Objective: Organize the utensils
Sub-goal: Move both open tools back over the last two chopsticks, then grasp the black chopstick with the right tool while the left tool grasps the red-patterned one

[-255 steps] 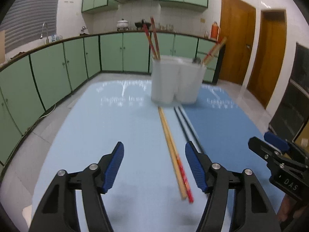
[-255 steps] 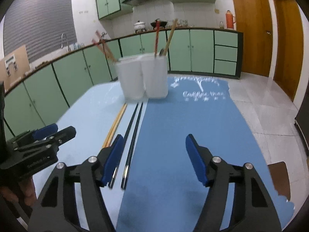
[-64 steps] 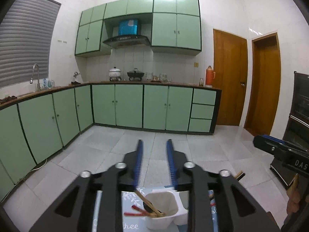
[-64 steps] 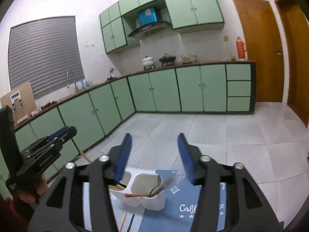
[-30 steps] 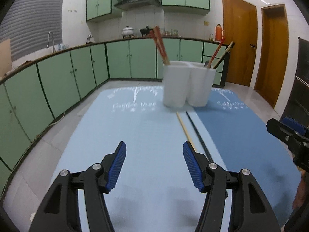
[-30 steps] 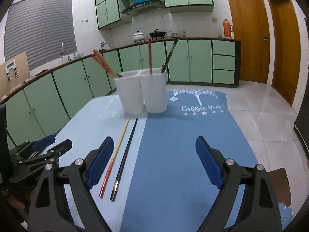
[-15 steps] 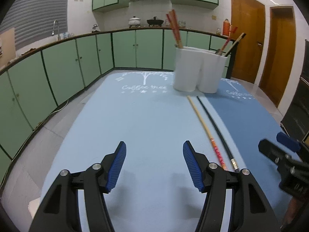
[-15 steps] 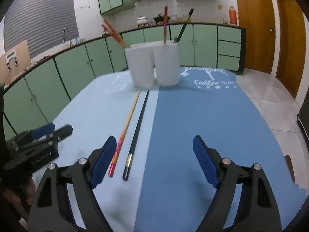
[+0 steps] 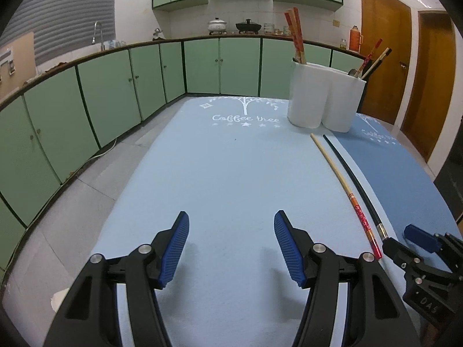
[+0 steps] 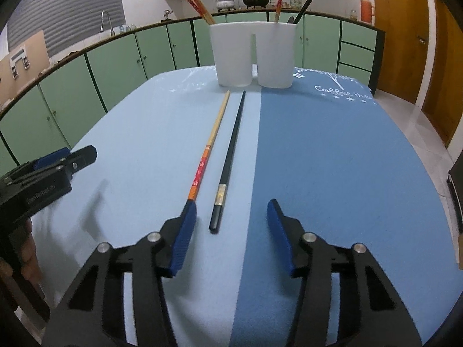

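Looking now: both my grippers sit lower and closer to the table than a second ago.
Right gripper [image 10: 231, 225]: its jaws have just been closing; still apart, pressing nothing. The near end of the black chopstick [image 10: 230, 156] lies between them.
Left gripper [image 9: 231, 245]: jaws apart, same width as before, only bare light blue mat [image 9: 217, 173] between.
Red-and-wood chopstick [image 10: 207, 150]: flat on the mat, just left of the black one; its near end is hidden by my right gripper's left finger.
White holder [image 10: 254, 53]: far end, two cups, more chopsticks standing inside.
Dark blue mat [image 10: 332, 159]: right side.
Writing: "Coffee tree" on the light mat.
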Motion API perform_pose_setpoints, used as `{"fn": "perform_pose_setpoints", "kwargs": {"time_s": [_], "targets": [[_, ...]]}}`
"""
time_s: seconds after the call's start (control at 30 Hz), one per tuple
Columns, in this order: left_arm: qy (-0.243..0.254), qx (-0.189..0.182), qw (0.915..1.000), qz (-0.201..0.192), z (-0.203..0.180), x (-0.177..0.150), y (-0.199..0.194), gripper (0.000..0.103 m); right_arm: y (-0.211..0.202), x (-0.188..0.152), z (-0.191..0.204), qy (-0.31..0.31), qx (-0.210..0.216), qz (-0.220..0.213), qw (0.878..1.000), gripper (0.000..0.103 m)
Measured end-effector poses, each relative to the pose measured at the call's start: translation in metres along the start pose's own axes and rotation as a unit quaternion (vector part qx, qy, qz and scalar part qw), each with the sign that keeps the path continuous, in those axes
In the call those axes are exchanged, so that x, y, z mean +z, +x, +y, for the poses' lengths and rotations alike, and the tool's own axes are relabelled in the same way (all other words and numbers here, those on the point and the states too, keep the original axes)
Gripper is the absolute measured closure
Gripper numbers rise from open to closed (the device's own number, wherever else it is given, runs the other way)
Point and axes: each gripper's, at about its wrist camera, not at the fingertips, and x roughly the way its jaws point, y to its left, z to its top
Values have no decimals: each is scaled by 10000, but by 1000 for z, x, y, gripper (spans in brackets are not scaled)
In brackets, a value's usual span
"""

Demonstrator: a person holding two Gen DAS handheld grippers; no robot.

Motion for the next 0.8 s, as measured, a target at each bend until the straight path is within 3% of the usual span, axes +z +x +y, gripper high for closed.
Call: {"fn": "perform_pose_setpoints", "kwargs": {"time_s": [0.37,0.53,0.8], "targets": [[-84,-61,9999,-53,-1,-1,0,43,5,-1,5,-153,-221,-54,9996,74],[-55,-75,9999,-56,-5,-1,-3,43,6,-1,5,-243,-225,-93,9994,97],[92,-219,9997,10,-30,-2,-3,43,-4,3,-12,72,-181,-243,9995,97]]}}
